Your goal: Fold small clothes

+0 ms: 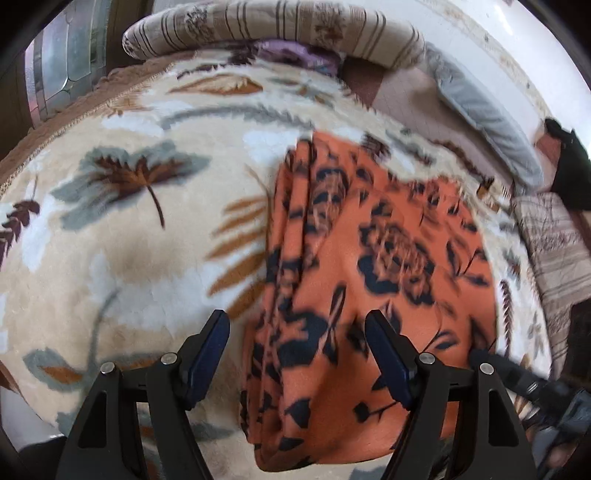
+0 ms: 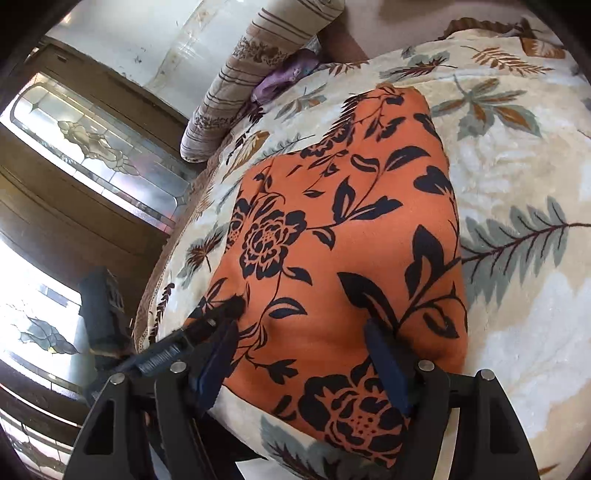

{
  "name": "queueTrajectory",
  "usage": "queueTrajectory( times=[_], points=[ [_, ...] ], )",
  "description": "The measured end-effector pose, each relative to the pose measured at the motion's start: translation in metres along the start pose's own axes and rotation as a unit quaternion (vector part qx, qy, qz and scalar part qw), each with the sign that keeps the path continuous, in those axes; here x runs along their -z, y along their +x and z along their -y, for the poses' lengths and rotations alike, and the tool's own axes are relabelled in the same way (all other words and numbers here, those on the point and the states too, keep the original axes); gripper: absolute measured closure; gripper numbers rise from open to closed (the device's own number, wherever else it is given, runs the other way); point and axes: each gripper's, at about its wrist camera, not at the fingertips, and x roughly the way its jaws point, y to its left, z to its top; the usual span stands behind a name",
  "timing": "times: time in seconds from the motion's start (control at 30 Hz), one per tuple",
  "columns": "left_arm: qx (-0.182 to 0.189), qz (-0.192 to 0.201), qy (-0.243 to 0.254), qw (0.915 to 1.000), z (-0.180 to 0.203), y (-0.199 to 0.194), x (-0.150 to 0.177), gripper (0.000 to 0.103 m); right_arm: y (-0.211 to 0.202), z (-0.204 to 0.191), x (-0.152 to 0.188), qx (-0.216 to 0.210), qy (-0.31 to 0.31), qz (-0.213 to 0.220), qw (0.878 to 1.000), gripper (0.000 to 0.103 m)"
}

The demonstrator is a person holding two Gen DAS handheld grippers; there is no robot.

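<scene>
An orange garment with black flower print [image 1: 369,266] lies folded on a cream leaf-patterned blanket [image 1: 129,240]; its left edge is bunched in pleats. My left gripper [image 1: 297,328] is open just above the garment's near end, its jaws astride the cloth. In the right wrist view the same garment [image 2: 343,229] lies flat and my right gripper [image 2: 299,332] is open over its near edge, holding nothing. The left gripper's fingertip [image 2: 232,306] shows on the garment's left edge there, and the right gripper's tip [image 1: 491,360] shows at the garment's right edge in the left wrist view.
A striped bolster pillow [image 1: 277,29] lies at the far end of the bed, with a purple cloth [image 1: 295,55] below it. A grey cushion [image 1: 487,122] lies at the right. A wooden door with patterned glass [image 2: 92,147] stands beside the bed.
</scene>
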Motion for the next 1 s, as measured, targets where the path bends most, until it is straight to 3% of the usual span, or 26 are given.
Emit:
queueTrajectory(
  times=[0.13, 0.3, 0.37, 0.47, 0.63, 0.83, 1.0],
  points=[
    [0.056, -0.014, -0.016, 0.9982, -0.003, 0.004, -0.029, 0.026, 0.002, 0.006, 0.002, -0.011, 0.000, 0.004, 1.000, 0.028],
    [0.058, -0.063, -0.023, 0.9961, -0.004, 0.040, -0.073, 0.031, -0.008, 0.005, 0.011, -0.016, -0.008, 0.008, 1.000, 0.028],
    [0.049, -0.081, -0.030, 0.9951, -0.006, 0.053, -0.084, 0.059, -0.010, 0.009, 0.011, -0.027, 0.000, 0.009, 1.000, 0.028],
    [0.055, -0.109, -0.051, 0.9912, -0.017, 0.076, -0.091, 0.069, -0.011, 0.014, 0.013, -0.040, 0.007, 0.008, 0.999, 0.028],
    [0.071, -0.098, -0.098, 0.9877, -0.035, 0.075, -0.084, 0.068, -0.011, 0.017, 0.013, -0.050, 0.008, 0.003, 0.999, 0.028],
    [0.017, -0.057, -0.030, 0.9978, -0.009, 0.031, -0.068, 0.061, -0.014, 0.020, 0.013, -0.055, 0.021, 0.003, 0.998, 0.028],
    [-0.018, -0.029, 0.016, 0.9993, 0.000, -0.008, -0.029, 0.060, -0.017, 0.018, 0.012, -0.052, 0.025, 0.003, 0.998, 0.028]
  ],
)
